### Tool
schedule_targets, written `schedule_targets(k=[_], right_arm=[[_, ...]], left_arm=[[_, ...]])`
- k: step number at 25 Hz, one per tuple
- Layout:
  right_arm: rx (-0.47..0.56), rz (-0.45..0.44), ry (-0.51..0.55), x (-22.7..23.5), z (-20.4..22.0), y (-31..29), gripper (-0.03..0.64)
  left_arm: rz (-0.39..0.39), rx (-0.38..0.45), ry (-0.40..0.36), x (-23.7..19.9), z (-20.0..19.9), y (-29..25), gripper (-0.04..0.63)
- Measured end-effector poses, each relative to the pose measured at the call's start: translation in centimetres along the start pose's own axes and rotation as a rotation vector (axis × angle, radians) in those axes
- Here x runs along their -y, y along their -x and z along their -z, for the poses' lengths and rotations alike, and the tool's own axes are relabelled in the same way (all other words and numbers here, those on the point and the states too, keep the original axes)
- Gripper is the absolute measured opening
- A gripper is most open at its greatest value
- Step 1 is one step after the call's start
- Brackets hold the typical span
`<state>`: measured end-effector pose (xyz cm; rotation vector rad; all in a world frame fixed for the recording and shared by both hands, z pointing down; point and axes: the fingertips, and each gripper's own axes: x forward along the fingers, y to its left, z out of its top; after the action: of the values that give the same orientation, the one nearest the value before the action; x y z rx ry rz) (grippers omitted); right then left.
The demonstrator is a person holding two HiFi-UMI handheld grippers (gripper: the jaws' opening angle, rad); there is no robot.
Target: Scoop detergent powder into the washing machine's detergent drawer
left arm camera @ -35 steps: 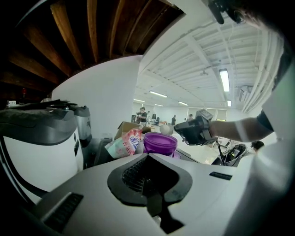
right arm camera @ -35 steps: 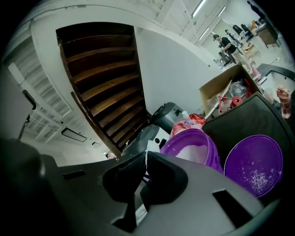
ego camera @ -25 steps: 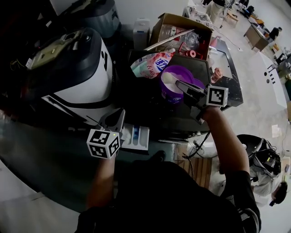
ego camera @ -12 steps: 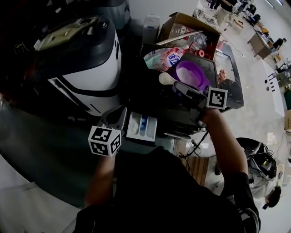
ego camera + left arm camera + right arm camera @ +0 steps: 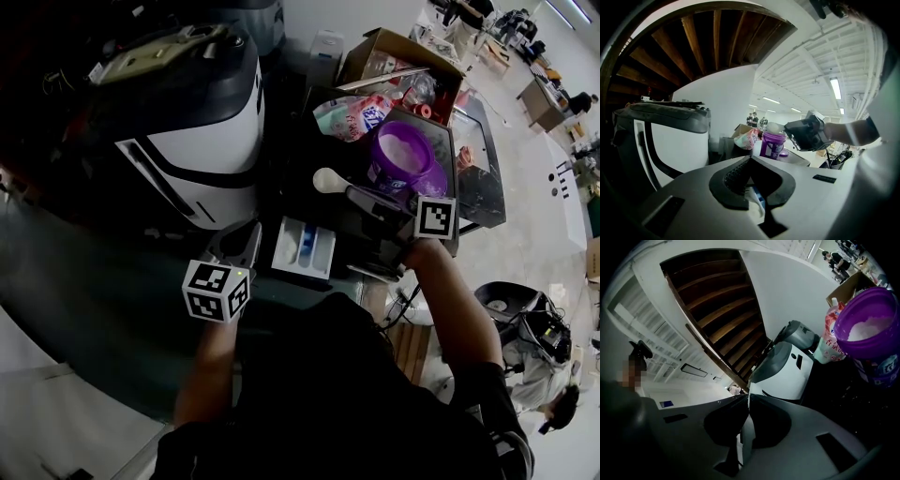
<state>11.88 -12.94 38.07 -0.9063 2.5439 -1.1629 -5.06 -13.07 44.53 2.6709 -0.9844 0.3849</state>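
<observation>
The detergent drawer (image 5: 303, 247) stands pulled out of the white and grey washing machine (image 5: 202, 141), with white and blue compartments showing. My left gripper (image 5: 246, 240) is shut just left of the drawer, which shows under its jaws (image 5: 757, 202). My right gripper (image 5: 361, 197) is shut on the handle of a white scoop (image 5: 328, 180) heaped with powder. The scoop hangs left of the purple powder tub (image 5: 405, 155) and above the dark top behind the drawer. The left gripper view shows the scoop (image 5: 774, 127) beside the tub (image 5: 772, 144). The tub (image 5: 869, 333) holds white powder.
A pink detergent bag (image 5: 354, 114) leans behind the tub, and an open cardboard box (image 5: 403, 61) of bottles stands farther back. A glass-topped unit (image 5: 478, 178) lies right of the tub. Cables and a black bin (image 5: 502, 300) are on the floor at right.
The right gripper has lifted the loaded scoop out of the purple tub and carried it left, nearer the drawer. The left gripper has stayed beside the drawer.
</observation>
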Motion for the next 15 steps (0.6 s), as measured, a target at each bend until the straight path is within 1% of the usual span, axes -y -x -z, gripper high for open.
schedule_targets(k=[5,8,11,15], right_arm=[[-0.032,-0.040,0.004,-0.7,2.2,-1.1,0.021],[-0.058,-0.052,-0.014,-0.5,3.9,-1.7,0.021],[-0.062,-0.054,-0.041,-0.1,5.2,-1.9,0.021],[-0.061,-0.076,-0.045,0.4,6.6,-2.1,0.021]], left_arm=[[-0.006,-0.011,0.007,-0.1,0.9,0.2,0.008],[-0.022,-0.015,0.017,-0.2,1.2,0.4,0.008],[-0.039,-0.017,0.022,-0.4,1.2,0.5,0.008],[-0.064,-0.022,0.032,-0.7,1.9,0.7,0.008]])
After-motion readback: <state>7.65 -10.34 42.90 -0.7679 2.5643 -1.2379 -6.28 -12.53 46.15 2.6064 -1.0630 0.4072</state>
